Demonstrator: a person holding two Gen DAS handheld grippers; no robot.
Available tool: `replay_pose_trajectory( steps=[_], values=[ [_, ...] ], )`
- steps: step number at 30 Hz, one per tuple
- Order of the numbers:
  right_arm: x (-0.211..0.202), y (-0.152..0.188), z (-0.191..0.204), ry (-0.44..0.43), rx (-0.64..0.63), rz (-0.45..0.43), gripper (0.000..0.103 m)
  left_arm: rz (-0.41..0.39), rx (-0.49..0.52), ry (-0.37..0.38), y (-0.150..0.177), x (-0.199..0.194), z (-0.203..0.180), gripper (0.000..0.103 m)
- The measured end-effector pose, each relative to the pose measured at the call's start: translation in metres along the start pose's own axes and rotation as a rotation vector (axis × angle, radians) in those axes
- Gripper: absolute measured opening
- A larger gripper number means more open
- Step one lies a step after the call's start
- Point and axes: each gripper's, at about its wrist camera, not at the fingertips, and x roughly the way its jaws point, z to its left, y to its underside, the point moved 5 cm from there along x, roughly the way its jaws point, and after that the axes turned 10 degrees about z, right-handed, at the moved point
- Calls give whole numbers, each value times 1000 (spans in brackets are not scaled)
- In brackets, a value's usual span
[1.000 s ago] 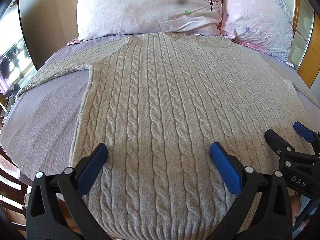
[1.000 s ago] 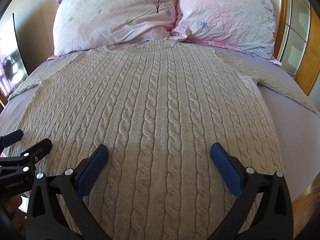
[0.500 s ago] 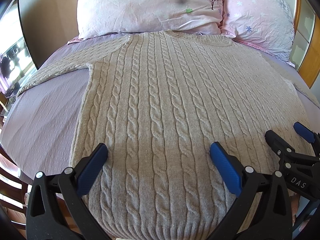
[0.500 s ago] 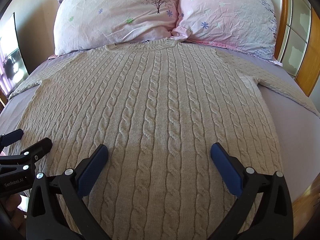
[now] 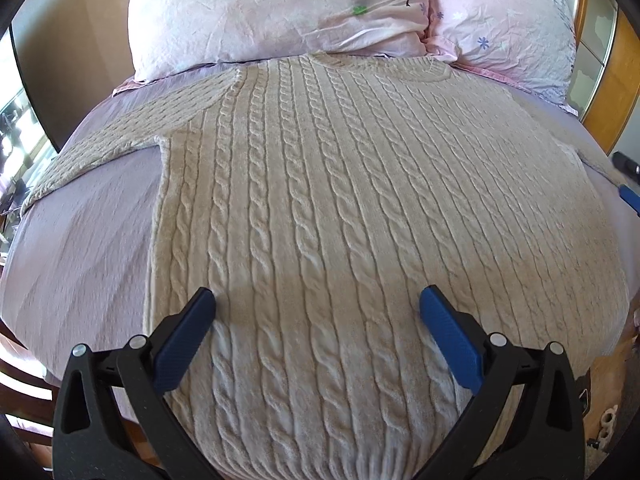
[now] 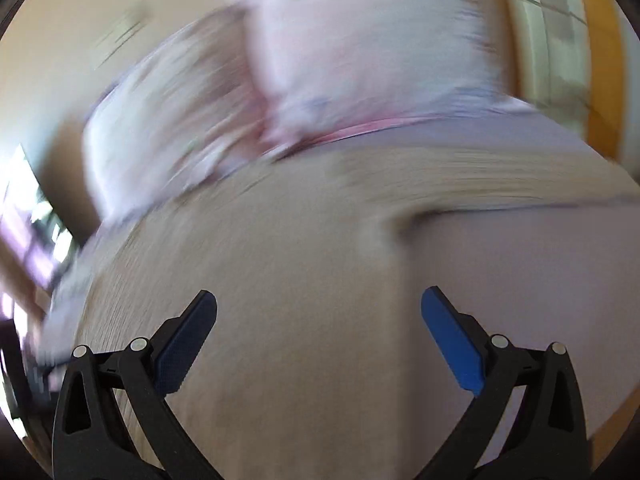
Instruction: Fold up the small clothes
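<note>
A beige cable-knit sweater (image 5: pixel 340 200) lies flat on the bed, collar at the pillows, hem at the near edge, left sleeve (image 5: pixel 120 140) stretched out to the left. My left gripper (image 5: pixel 316 320) is open and empty above the hem area. My right gripper (image 6: pixel 318 320) is open and empty; its view is heavily blurred and shows the sweater's right side (image 6: pixel 260 280) and right sleeve (image 6: pixel 500 184). A tip of the right gripper (image 5: pixel 630 196) shows at the right edge of the left wrist view.
Two pink floral pillows (image 5: pixel 280 12) (image 5: pixel 512 20) lie at the head of the bed. The lilac sheet (image 5: pixel 80 248) is bare beside the sweater. A wooden bed frame (image 5: pixel 612 92) stands at the right. Wooden furniture (image 5: pixel 16 380) is at the lower left.
My right gripper has swung fast to the right and toward the sweater's right side, blurring its view. My left gripper has moved slightly forward over the sweater. Both jaws stay open.
</note>
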Motion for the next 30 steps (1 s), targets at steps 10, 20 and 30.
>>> replay_pose_trajectory(
  steps=[10, 20, 30],
  values=[
    [1, -74, -202, 96, 619, -75, 56, -60, -123, 26, -49, 3, 45, 101],
    [-16, -120, -137, 174, 379, -222, 8, -304, -340, 133, -55, -29, 155, 101],
    [28, -10, 233, -413, -512, 137, 43, -320, -650, 93, -56, -31, 282, 98]
  ],
)
